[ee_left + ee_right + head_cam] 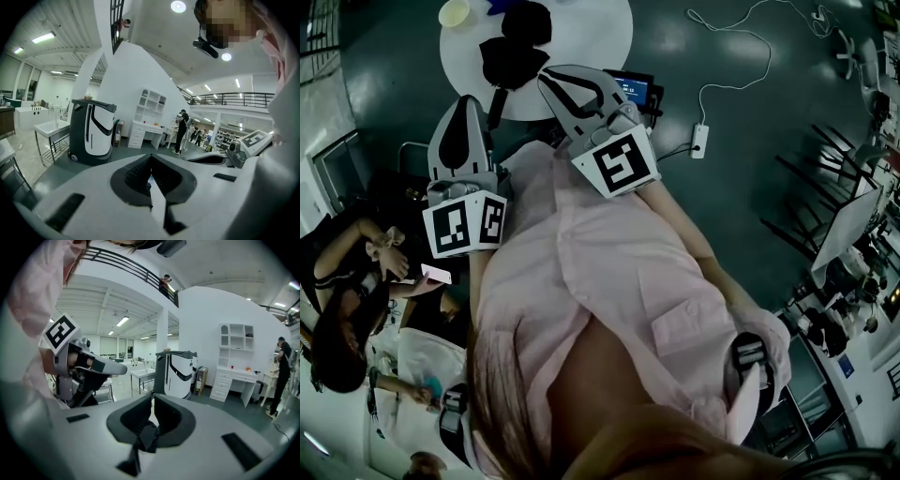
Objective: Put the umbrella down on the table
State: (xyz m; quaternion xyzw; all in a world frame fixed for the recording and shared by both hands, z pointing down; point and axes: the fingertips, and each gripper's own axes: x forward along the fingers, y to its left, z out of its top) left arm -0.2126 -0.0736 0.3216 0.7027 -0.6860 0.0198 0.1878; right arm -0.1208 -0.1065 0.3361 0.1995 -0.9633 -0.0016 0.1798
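Head view shows the black folded umbrella [512, 58] lying on the round white table [600, 37], near its closest edge. The left gripper [151, 158] and right gripper [153, 398] both have their jaws pressed together, holding nothing. The umbrella is probably light, with soft fabric; its stiff handle looks the best place to grip.

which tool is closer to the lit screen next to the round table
Right. In the head view the right tool lies just left of the screen, its body almost against it. The left tool is farther left, beyond the right one.
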